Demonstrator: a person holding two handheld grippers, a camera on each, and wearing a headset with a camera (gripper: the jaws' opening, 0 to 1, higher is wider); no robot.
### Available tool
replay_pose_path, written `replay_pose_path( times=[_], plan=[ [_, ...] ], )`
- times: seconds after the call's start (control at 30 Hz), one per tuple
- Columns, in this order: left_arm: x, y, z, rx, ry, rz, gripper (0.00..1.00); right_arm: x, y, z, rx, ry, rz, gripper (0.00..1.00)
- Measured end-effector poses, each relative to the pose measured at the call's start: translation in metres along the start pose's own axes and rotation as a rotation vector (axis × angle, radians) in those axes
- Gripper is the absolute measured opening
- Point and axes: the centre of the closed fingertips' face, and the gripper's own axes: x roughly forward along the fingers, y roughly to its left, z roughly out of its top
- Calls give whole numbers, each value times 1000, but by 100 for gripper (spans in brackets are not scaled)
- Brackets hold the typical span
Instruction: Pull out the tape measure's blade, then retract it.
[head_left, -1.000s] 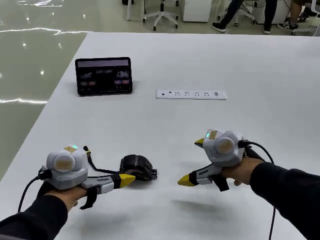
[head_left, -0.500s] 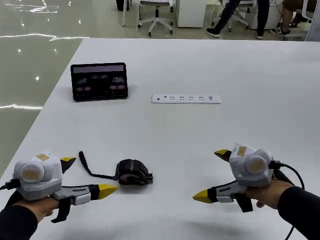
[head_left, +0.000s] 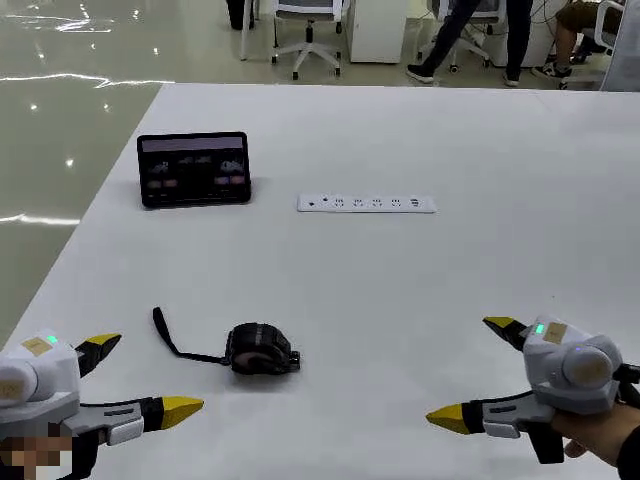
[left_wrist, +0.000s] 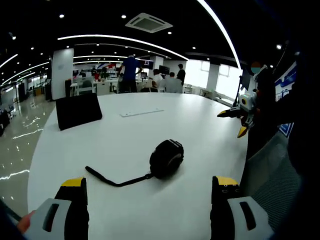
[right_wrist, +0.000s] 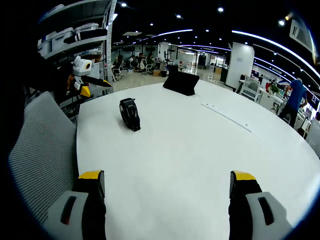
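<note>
- Black and rubbery-looking, the rounded tape measure (head_left: 262, 350) lies alone on the white tabletop (head_left: 420, 280). It sits between the two pairs of tongs and touches neither. Its thin black wrist strap (head_left: 172, 338) trails away to the left.
- A second ago the left tongs (head_left: 145, 373) had a yellow tip right at the case, and the right tongs (head_left: 470, 370) sat close on its other side. Now both have drawn back toward the tabletop's near edge, well apart from the case and from each other.
- Both tongs stand wide open and hold nothing. Each gripper view shows bare tabletop between its own jaws.
- No length of blade shows outside the case, only a small stub at its right end that is probably the hook. With the case let go and the blade in, the pull and retract look finished, or very nearly so.
- The tabletop is smooth and matte, and the case seems to rest stably on it.
- The tongs are grey plastic, tapering to yellow tips.
- Farther back, a dark glossy tablet (head_left: 194, 169) stands propped and a flat white power strip (head_left: 366, 203) lies well clear.
</note>
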Motion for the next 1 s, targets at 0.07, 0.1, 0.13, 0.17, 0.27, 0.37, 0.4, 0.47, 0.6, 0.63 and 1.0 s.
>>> replay_pose_path(
  times=[0.07,0.1,0.13,0.17,0.27,0.37,0.4,0.47,0.6,0.63,1.0],
  plan=[
    [-4,2,-1,0,0,7,100,-7,1,0,-8,-26,0,100],
    [-6,4,1,8,-11,13,100,-11,-1,-5,-13,-19,-6,100],
    [-8,6,0,12,-9,18,100,-13,-2,-9,-7,-6,-8,100],
    [-9,7,-1,19,-8,21,100,-17,-3,-12,-6,-4,-10,100],
    [-12,5,-4,30,0,22,100,-24,-5,-19,-7,7,-21,100],
    [-14,5,-9,31,2,21,100,-34,-8,-27,1,18,-33,100],
    [-15,5,-11,27,1,21,100,-36,-8,-30,4,21,-35,100],
    [-17,5,-15,17,9,24,100,-42,-10,-35,9,25,-43,100],
    [-21,3,-20,11,17,19,100,-47,-12,-45,20,36,-52,100],
    [-22,3,-20,10,15,17,100,-47,-12,-48,21,44,-53,100],
    [-20,4,-19,-6,11,15,100,-53,-12,-51,7,54,-63,100]
  ],
)
